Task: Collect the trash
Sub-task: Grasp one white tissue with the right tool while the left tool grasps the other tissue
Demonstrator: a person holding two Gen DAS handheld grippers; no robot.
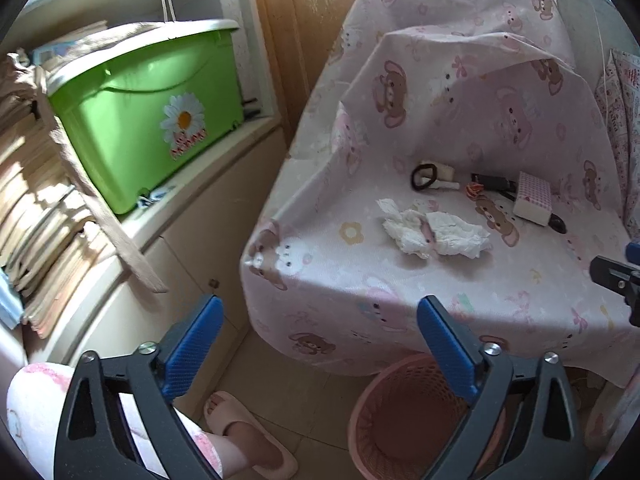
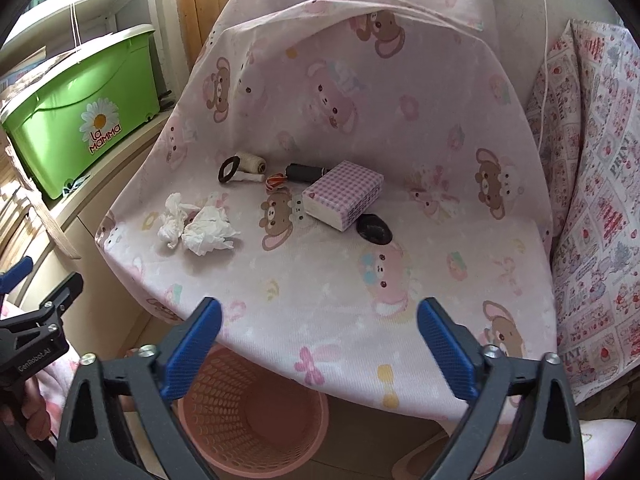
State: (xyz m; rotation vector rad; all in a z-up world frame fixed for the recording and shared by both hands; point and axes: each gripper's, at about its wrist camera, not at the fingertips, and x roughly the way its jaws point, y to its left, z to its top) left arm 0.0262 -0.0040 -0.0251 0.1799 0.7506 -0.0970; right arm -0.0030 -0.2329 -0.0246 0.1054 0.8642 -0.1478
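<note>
Two crumpled tissues [image 2: 196, 230] on bear-print cloth [image 2: 320, 300]

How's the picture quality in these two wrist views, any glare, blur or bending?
Left wrist view: sun stripes glare on the stacked papers; the crumpled tissues are sharp. Right wrist view: even light, a soft shadow beside the tissue pack. Both: fisheye bending, dark corners.

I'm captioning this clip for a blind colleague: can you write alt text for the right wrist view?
Two crumpled white tissues lie on a seat draped in a pink bear-print cloth, beyond the right gripper, whose blue jaws stand open and empty. A pink mesh wastebasket stands on the floor below the seat edge. Behind the tissues are a checked tissue pack, a hair tie and a thread spool.
</note>
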